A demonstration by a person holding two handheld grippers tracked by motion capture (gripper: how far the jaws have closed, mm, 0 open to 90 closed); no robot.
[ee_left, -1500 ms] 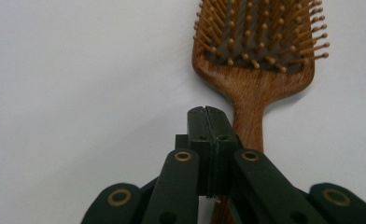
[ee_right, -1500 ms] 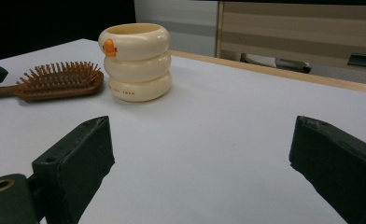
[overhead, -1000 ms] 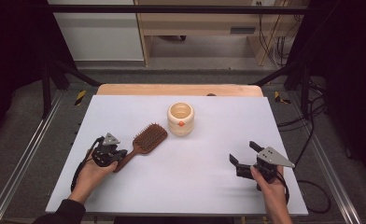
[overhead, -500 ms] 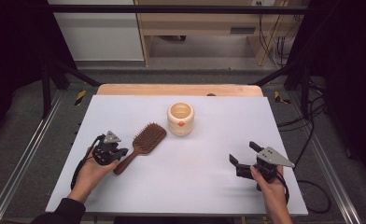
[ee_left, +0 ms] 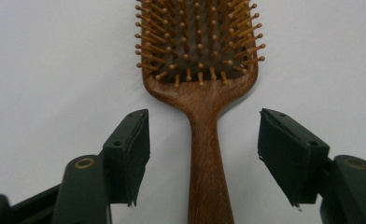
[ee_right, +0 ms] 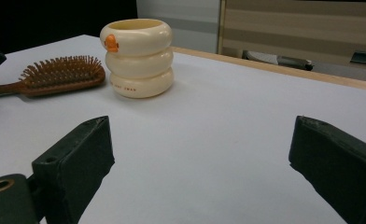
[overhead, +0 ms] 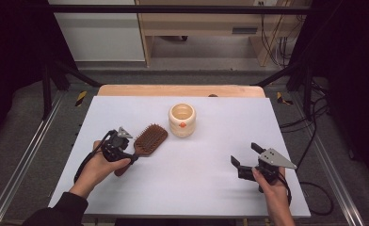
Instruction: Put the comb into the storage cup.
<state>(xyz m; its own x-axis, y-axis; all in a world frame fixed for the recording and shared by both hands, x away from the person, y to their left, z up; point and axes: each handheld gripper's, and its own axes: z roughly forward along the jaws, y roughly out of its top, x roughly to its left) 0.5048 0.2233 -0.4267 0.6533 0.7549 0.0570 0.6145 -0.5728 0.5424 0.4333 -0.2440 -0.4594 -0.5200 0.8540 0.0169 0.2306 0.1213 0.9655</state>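
Squarely between the left gripper's (ee_left: 204,158) parted jaws, the hairbrush handle (ee_left: 205,154).

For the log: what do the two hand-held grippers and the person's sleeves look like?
Both grippers are black with two blocky black jaws. The right gripper carries a grey three-cornered plate on top with small dark holes; the left gripper has a smaller grey plate and a black cable looping behind it. A dark sleeve covers the left forearm.

hairbrush (ee_left: 204,70) brown | cup (overhead: 182,119) cream, orange mark | table (overhead: 206,188) white
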